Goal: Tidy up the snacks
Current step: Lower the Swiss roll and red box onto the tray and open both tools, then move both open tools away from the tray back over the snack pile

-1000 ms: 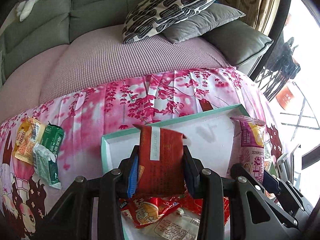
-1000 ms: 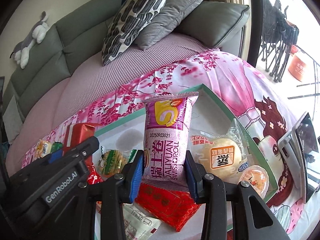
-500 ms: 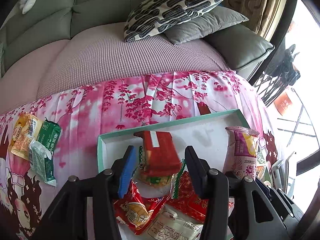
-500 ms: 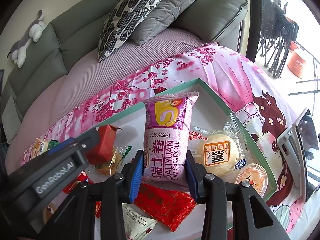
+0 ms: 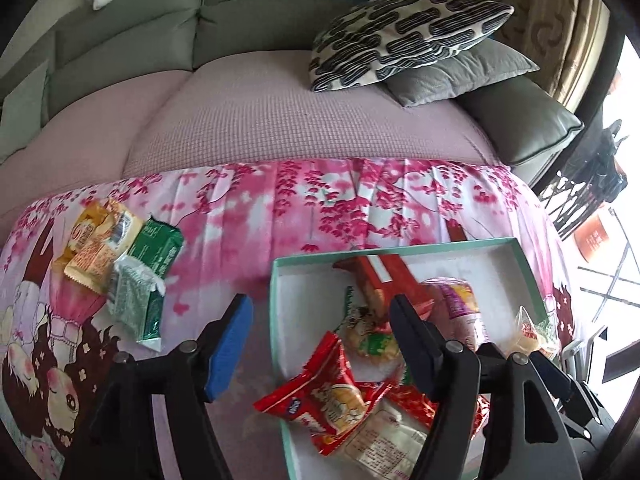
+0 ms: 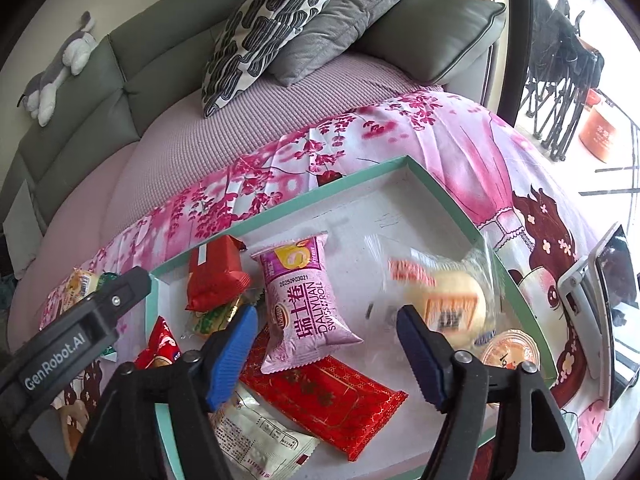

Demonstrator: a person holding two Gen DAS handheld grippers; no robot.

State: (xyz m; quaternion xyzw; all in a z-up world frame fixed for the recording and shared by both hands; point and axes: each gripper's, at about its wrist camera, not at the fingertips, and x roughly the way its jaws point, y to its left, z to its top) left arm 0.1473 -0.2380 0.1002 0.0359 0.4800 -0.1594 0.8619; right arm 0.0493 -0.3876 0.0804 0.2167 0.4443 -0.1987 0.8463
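Left wrist view first: your biggest surface is the grey-green sofa point(image 5: 256, 20) with its mauve textured seat cover point(image 5: 280, 120), and draped over the front edge is the pink cherry-blossom printed cloth point(image 5: 248, 216). On that cloth sits the shallow white cardboard tray with a mint-green rim point(image 5: 440, 245), holding most of the snacks.

Your left gripper point(image 5: 320, 340) is spread wide and holds nothing; its left finger hangs over the cloth, outside the tray's left wall, and its right finger over the tray. Left of it, on the cloth and well apart from the tray, lies a small heap: a yellow-orange snack packet point(image 5: 96, 244) touching a green foil packet point(image 5: 154, 248) and a green-and-clear wrapper point(image 5: 136, 308).

In the right wrist view, your right gripper point(image 6: 324, 352) is likewise released, jaws wide, empty. Between and just beyond its fingers, inside the tray, lies the pink Swiss roll packet point(image 6: 304, 304), its lower end resting on a flat red gold-patterned packet point(image 6: 328, 400). To the left is a dark red foil packet point(image 6: 216, 276) overlapping a green-and-yellow snack point(image 6: 212, 318). To the right sits a round bun in a clear bag point(image 6: 444, 296), blurred, and just beside it a small orange jelly cup point(image 6: 510, 350).
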